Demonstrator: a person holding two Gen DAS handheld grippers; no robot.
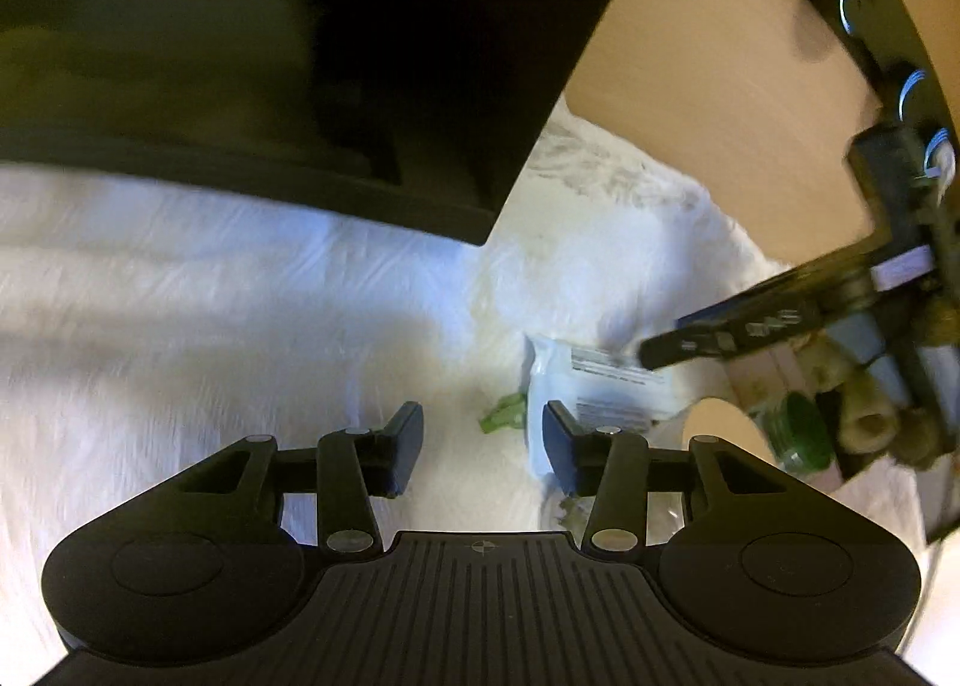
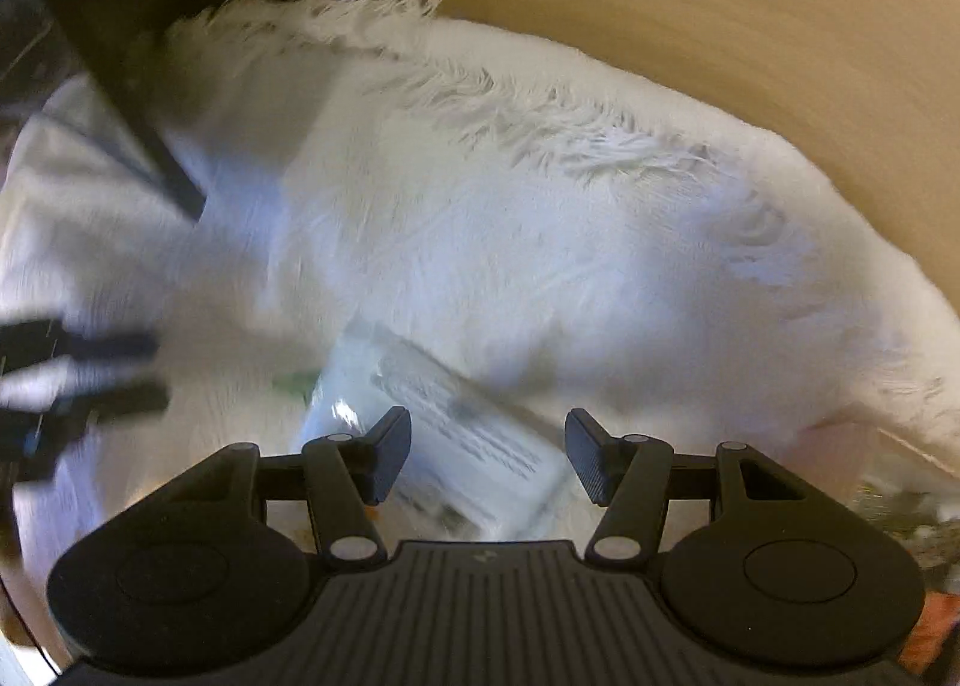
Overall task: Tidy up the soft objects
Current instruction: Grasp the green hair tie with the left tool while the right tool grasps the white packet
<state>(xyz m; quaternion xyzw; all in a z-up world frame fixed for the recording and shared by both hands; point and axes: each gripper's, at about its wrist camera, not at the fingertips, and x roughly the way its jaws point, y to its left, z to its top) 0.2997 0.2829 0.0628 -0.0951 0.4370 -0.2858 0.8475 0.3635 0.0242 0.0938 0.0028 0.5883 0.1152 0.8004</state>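
A white plastic packet with a printed label (image 1: 600, 386) lies on a shaggy white rug (image 1: 210, 296), with a green bit (image 1: 504, 413) at its left edge. My left gripper (image 1: 483, 434) is open and empty, its right finger just in front of the packet. My right gripper shows in the left wrist view (image 1: 720, 338) reaching in from the right above the packet. In the right wrist view the right gripper (image 2: 487, 455) is open, jaws on either side of the blurred packet (image 2: 456, 422), just above it. The left gripper (image 2: 90, 380) shows blurred at the left.
A large black flat object (image 1: 270, 56) stands over the rug at the back. A tan wooden floor (image 1: 720, 86) lies beyond the rug (image 2: 540, 206). A green-capped thing (image 1: 801, 434) sits at the right.
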